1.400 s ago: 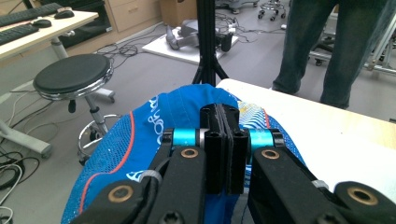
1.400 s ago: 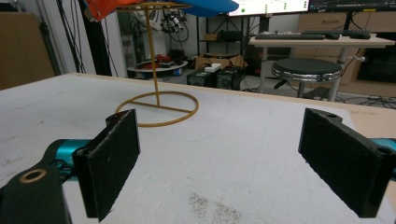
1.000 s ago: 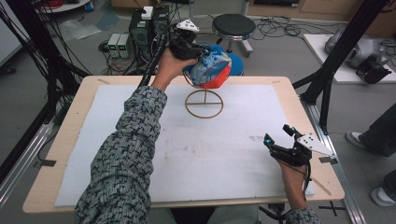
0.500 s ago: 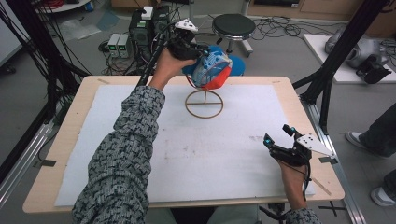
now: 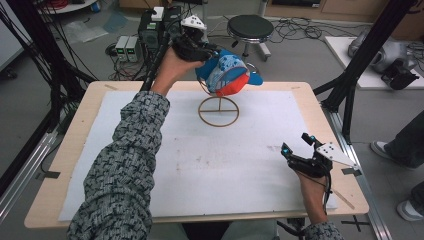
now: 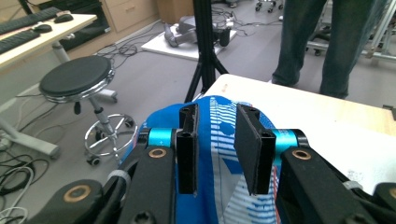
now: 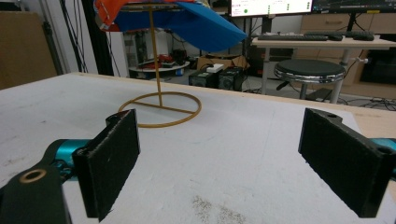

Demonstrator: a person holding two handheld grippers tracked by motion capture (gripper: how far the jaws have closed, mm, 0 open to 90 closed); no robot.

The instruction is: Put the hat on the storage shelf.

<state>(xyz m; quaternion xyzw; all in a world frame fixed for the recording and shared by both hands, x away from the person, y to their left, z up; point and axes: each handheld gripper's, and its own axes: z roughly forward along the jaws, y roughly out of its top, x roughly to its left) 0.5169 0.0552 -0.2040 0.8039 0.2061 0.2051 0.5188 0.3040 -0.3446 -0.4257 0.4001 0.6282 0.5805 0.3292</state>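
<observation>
Now, cap (image 5: 227,75): we see it atop the wire stand (image 5: 218,111) at the tabletop's (image 5: 75,145) far edge.
Left tongs (image 6: 219,154): narrowly parted astride the crown fabric; we cannot tell whether they pinch it.
Right tongs (image 7: 233,158): wide apart, holding nothing, low near our side.
Handling: we judge it light, soft, crushable; take the crown or stiffer brim.
Hidden: the stand's top under the cap.

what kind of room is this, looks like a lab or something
Probably a lab or data-collection workspace: black tripod legs flank the wooden table, cabled electronics boxes sit on the floor, and a desk with keyboards stands behind.
</observation>
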